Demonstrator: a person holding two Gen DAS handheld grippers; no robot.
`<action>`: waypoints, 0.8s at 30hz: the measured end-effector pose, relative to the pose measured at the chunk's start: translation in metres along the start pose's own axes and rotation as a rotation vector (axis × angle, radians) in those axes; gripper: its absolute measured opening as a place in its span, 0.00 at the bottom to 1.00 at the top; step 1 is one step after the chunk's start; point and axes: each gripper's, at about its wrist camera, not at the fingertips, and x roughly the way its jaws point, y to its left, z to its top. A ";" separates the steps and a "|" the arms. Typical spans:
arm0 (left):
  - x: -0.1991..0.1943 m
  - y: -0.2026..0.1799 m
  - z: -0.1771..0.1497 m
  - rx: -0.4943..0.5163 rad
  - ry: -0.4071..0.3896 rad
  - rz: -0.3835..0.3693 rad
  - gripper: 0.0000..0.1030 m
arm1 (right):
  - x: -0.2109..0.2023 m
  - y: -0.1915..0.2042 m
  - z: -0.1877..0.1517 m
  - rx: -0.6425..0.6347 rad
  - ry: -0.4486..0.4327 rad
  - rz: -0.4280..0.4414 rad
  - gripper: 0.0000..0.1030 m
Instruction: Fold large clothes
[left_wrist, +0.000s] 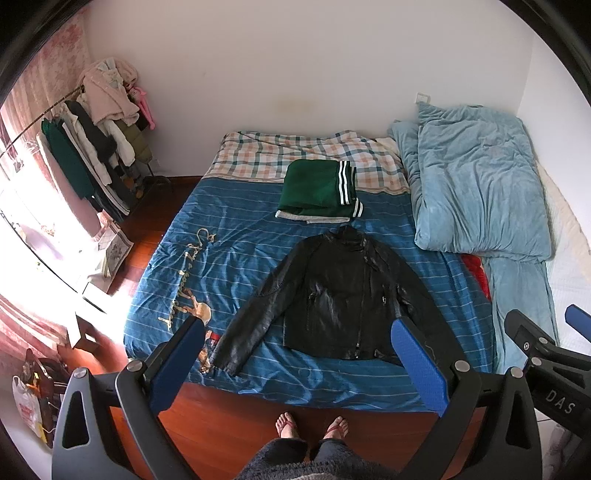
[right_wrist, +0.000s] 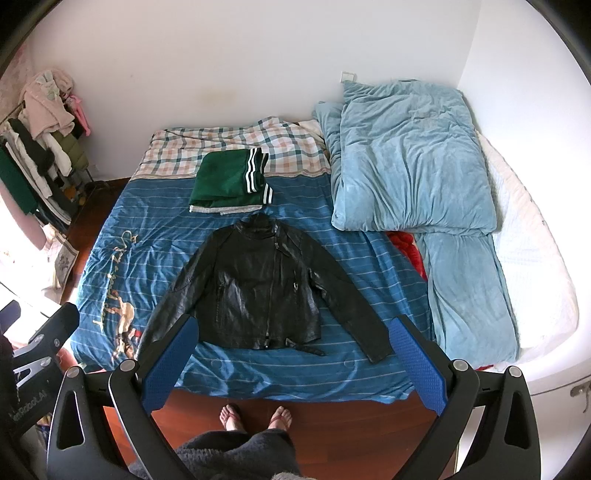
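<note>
A black leather jacket (left_wrist: 332, 295) lies flat, front up, on the blue striped bedsheet (left_wrist: 229, 229), sleeves spread out and down; it also shows in the right wrist view (right_wrist: 255, 291). Behind it lies a folded green garment (left_wrist: 317, 192) with white stripes, also seen from the right (right_wrist: 229, 184). My left gripper (left_wrist: 299, 332) is open and empty, held high above the bed's near edge. My right gripper (right_wrist: 295, 332) is open and empty, at a like height; it also shows in the left wrist view at the right edge (left_wrist: 539, 325).
A light blue duvet (right_wrist: 413, 162) is heaped on the bed's right side over a white mattress cover (right_wrist: 532, 266). A clothes rack (left_wrist: 92, 147) stands at the far left. The person's feet (left_wrist: 314, 424) stand on the wooden floor by the bed.
</note>
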 end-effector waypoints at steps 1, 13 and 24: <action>0.000 -0.001 0.000 0.002 -0.001 0.001 1.00 | -0.001 0.000 0.000 0.000 -0.001 0.002 1.00; -0.007 -0.008 0.000 -0.009 -0.001 -0.004 1.00 | -0.007 -0.005 0.003 -0.002 -0.004 -0.004 1.00; -0.008 -0.006 -0.001 -0.011 -0.007 -0.004 1.00 | -0.017 -0.019 0.008 -0.008 -0.016 -0.012 1.00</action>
